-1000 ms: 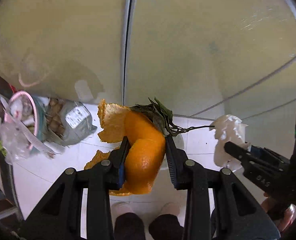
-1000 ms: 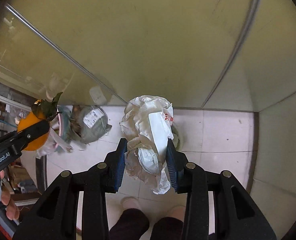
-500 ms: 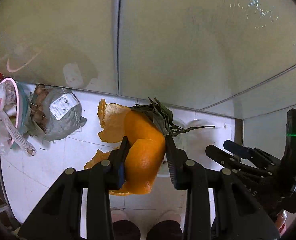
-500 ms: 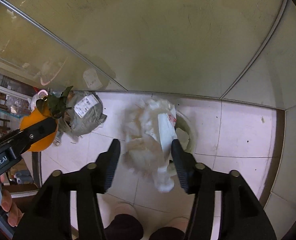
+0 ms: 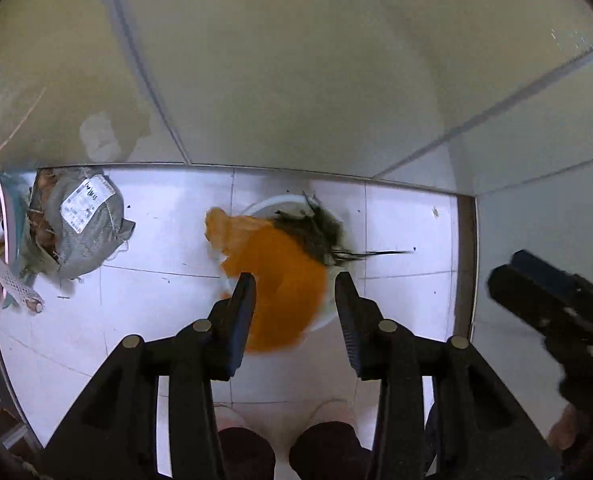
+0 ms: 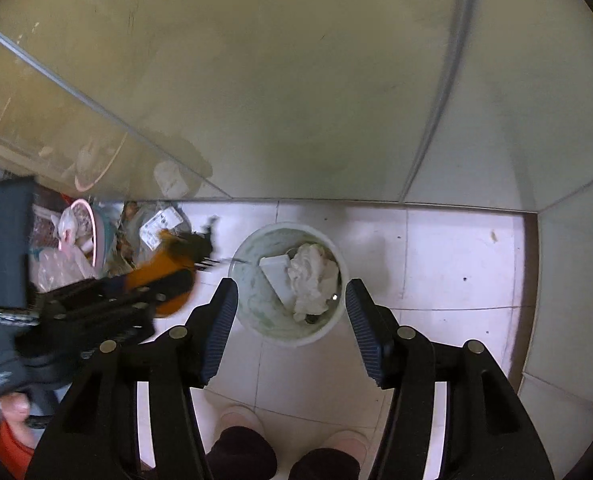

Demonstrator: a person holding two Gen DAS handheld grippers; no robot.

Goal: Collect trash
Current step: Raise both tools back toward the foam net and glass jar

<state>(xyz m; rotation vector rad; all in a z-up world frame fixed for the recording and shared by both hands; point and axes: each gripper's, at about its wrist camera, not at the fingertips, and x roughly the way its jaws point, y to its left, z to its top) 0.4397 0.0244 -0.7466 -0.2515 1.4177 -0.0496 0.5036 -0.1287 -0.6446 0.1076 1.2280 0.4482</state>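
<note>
My left gripper (image 5: 294, 316) has its fingers spread, and the orange peel (image 5: 280, 284), blurred, sits between them but looks loose, not pinched. It hangs straight over the white bin (image 6: 290, 284) on the floor tiles, its leafy stem (image 5: 316, 232) pointing far and right. My right gripper (image 6: 290, 328) is wide open and empty, framing the bin, where crumpled tissue (image 6: 310, 272) already lies. I judge the peel only needs to fall straight down.

Bin (image 6: 256, 312) on floor below my right claw (image 6: 292, 308), crumpled paper (image 6: 310, 276) inside; peel (image 5: 280, 292) between my left claw's (image 5: 294, 308) spread jaws; sack (image 5: 82, 220) left of bin.
</note>
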